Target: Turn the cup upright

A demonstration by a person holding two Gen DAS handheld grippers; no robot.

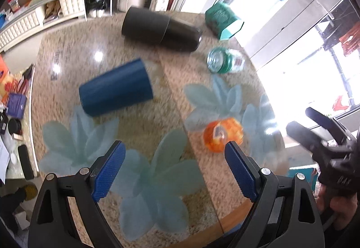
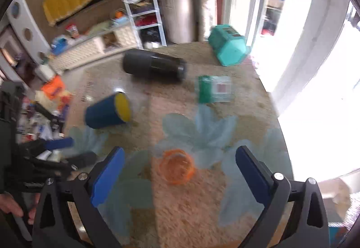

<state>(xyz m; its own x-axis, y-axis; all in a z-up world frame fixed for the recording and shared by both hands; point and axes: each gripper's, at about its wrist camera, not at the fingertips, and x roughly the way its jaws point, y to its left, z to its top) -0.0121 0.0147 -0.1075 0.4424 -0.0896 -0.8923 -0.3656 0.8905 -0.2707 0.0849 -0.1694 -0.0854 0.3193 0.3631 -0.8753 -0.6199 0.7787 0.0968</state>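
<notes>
Several cups lie on their sides on a round glass table (image 1: 144, 135). A dark blue cup (image 1: 115, 88) with a yellow inside (image 2: 108, 111) lies left of centre. A large black tumbler (image 1: 160, 28) (image 2: 154, 66) lies at the back. A small orange cup (image 1: 222, 134) (image 2: 176, 165) lies nearest. My left gripper (image 1: 175, 168) is open and empty, above the table short of the blue cup. My right gripper (image 2: 180, 176) is open and empty, with the orange cup between its fingers in view, lower down.
A green-banded clear cup (image 1: 226, 61) (image 2: 214, 89) and a teal cup (image 1: 223, 20) (image 2: 228, 45) lie on their sides at the right back. The right gripper (image 1: 324, 139) shows at the left view's right edge. Shelves and clutter stand beyond the table's left edge.
</notes>
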